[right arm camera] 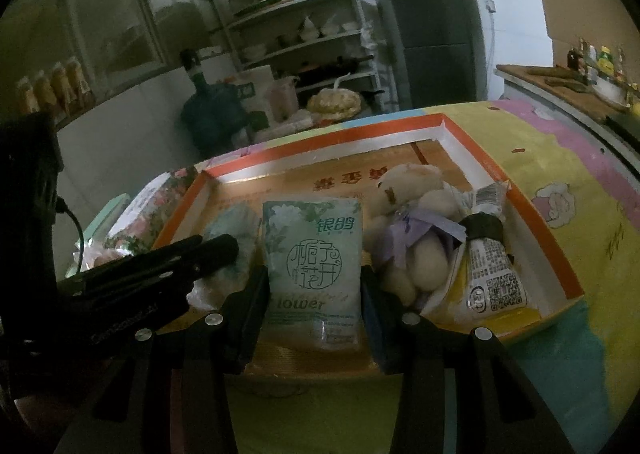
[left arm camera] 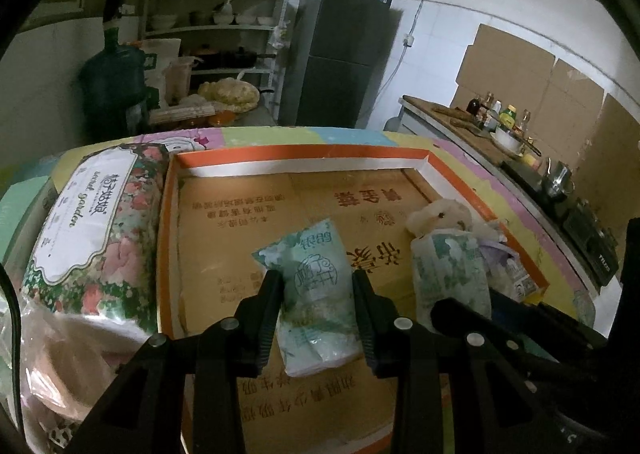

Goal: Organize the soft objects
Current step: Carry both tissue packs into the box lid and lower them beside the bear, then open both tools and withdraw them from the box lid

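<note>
Inside the orange-rimmed tray (left arm camera: pixel 434 164) on the surface, both my tongs hold a pale green tissue pack each. The left tongs (left arm camera: pixel 318 306) sit part-way closed, pads pressing the flanks of a crumpled tissue pack (left arm camera: pixel 316 294) that lies near the tray's middle, its far end slanting away to the left. The right tongs (right arm camera: pixel 314 302) are also part-way closed, clamped on the sides of a flatter, printed tissue pack (right arm camera: pixel 314 254) that stands nearly upright, label facing me. I judge both grips to be side-on because the packs squash easily; holding across the narrow width keeps them from folding.

To the right of my right-hand pack sits a plush bear (right arm camera: pixel 416 222) with a lilac bow, leaning against a yellow-and-white pouch (right arm camera: pixel 490 278) tucked in the tray's right corner. The three are packed close, apparently touching. Reading: soft items are being lined up side by side along that side of the tray.

Outside the tray, on the left, lies a large floral-wrapped bundle (left arm camera: pixel 96 222), touching the tray's wall. The cardboard liner (left arm camera: pixel 240 206) is bare across the far half, so there is room for more.
</note>
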Action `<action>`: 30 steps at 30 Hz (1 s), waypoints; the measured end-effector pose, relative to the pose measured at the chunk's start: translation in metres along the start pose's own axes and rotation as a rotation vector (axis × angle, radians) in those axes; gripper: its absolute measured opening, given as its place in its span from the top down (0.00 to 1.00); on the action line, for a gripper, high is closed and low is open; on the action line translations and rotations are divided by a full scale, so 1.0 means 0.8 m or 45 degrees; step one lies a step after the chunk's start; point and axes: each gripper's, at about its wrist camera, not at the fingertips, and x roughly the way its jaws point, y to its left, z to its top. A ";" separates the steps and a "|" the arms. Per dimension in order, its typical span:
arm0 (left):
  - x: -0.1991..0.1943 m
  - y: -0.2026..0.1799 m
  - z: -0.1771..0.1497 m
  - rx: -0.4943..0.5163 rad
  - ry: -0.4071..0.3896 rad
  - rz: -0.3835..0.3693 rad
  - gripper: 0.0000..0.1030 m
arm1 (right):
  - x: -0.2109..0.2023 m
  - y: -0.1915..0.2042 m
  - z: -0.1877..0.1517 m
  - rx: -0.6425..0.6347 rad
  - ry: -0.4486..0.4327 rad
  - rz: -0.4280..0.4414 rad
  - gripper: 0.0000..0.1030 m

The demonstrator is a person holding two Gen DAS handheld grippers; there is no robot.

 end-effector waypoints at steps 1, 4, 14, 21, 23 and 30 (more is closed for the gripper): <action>0.000 0.000 0.001 -0.001 0.000 -0.002 0.65 | 0.001 0.000 0.002 -0.001 0.003 -0.001 0.55; 0.000 0.000 0.001 -0.008 -0.004 -0.009 0.64 | 0.003 0.003 0.003 -0.009 0.009 -0.006 0.54; -0.019 0.007 0.004 -0.043 -0.068 -0.050 0.46 | -0.003 0.002 0.003 0.029 -0.012 0.018 0.43; -0.041 0.007 0.006 -0.037 -0.108 -0.087 0.38 | -0.028 0.005 0.008 0.030 -0.087 0.022 0.36; -0.047 0.005 0.007 -0.029 -0.118 -0.091 0.37 | -0.036 0.005 0.009 0.031 -0.109 0.026 0.36; -0.073 0.006 0.010 -0.034 -0.203 -0.090 0.21 | -0.059 0.004 0.012 0.054 -0.184 0.027 0.25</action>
